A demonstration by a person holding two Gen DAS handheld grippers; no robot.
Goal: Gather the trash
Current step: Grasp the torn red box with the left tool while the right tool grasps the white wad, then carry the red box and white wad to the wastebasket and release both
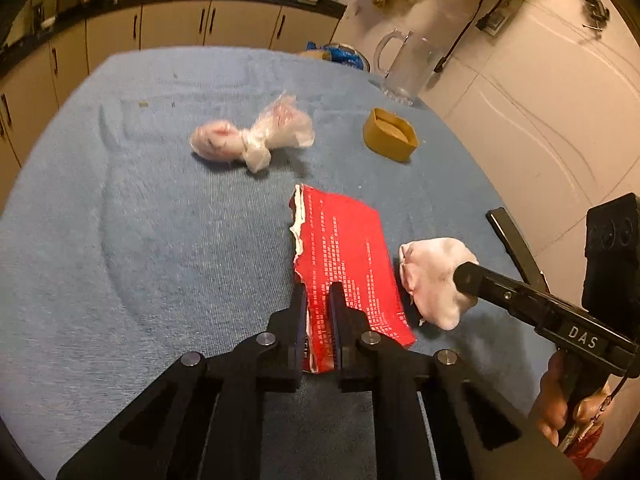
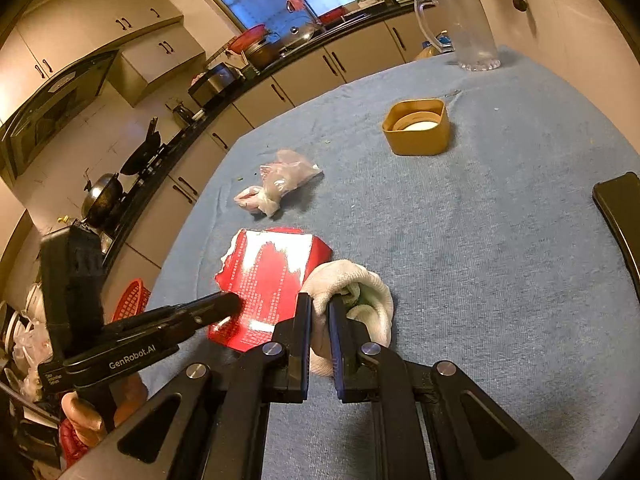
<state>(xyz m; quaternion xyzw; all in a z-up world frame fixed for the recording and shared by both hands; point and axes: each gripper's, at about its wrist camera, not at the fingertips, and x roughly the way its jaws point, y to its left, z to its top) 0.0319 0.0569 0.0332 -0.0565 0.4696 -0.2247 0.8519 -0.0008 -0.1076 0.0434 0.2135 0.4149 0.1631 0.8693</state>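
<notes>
Left hand-held gripper (image 1: 318, 292) clamped on torn red carton (image 1: 344, 256): light, flimsy, take by near edge. Right hand-held gripper (image 2: 319, 304) pinches soft white rag (image 2: 360, 292).

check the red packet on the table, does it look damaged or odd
Yes. The red packet is torn: its far edge is ragged with white paper showing. The left tool pinches its near edge, beside the crumpled white wad in the right tool.
</notes>
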